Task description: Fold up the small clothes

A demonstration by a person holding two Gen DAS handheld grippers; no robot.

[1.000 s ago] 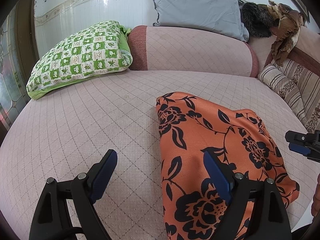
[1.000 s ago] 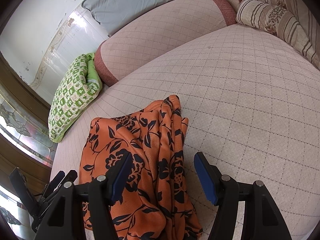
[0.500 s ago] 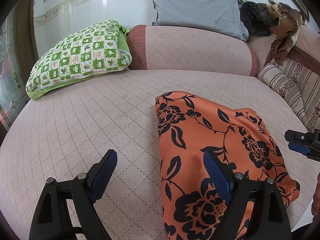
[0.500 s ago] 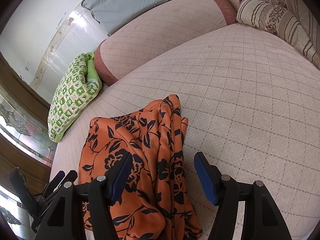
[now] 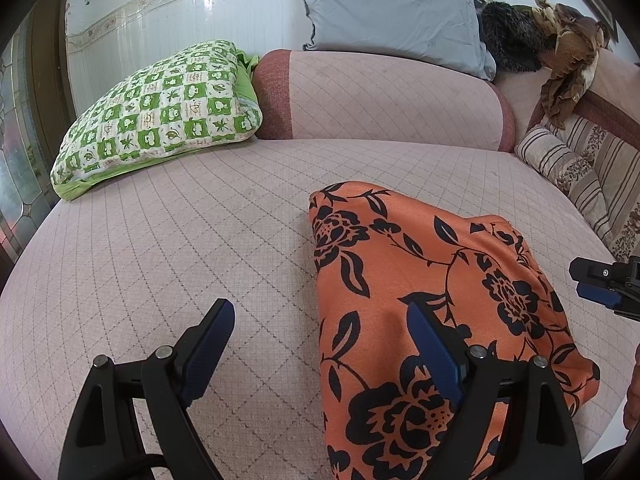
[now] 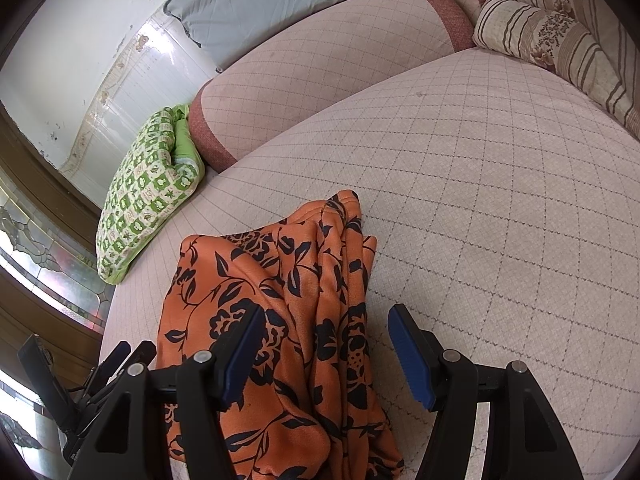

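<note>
Garment: orange fabric with a black flower print (image 5: 432,280), soft and drapey, lying bunched on the pink quilted cushion of the sofa (image 5: 200,220), near its front edge.
Lay of the cloth: from the left wrist view it looks like a fairly smooth rounded slab; from the right wrist view its right side is gathered into several lengthwise pleats (image 6: 340,264) (so it is not yet flat enough for a clean fold, as I judge it).
Left hand-held gripper (image 5: 320,344): released, jaws spread wide, straddling the garment's left edge, one finger over bare cushion, the other over the cloth; it grips nothing.
Right hand-held gripper (image 6: 326,344): also released, jaws wide, poised over the pleated right side, holding nothing.
Step in hand: probably choosing grip points before spreading or folding.
How to do it well: pinch a single layer at the near corners, one per side, not a whole bundle of pleats; pull the two hands apart to draw the gathers out, then lay the cloth flat before folding.
Risk: the fabric looks slippery, so a shallow pinch may slide off.
Surroundings: green-and-white checked pillow (image 5: 160,108) and grey pillow (image 5: 392,16) sit well apart, at the backrest.
</note>
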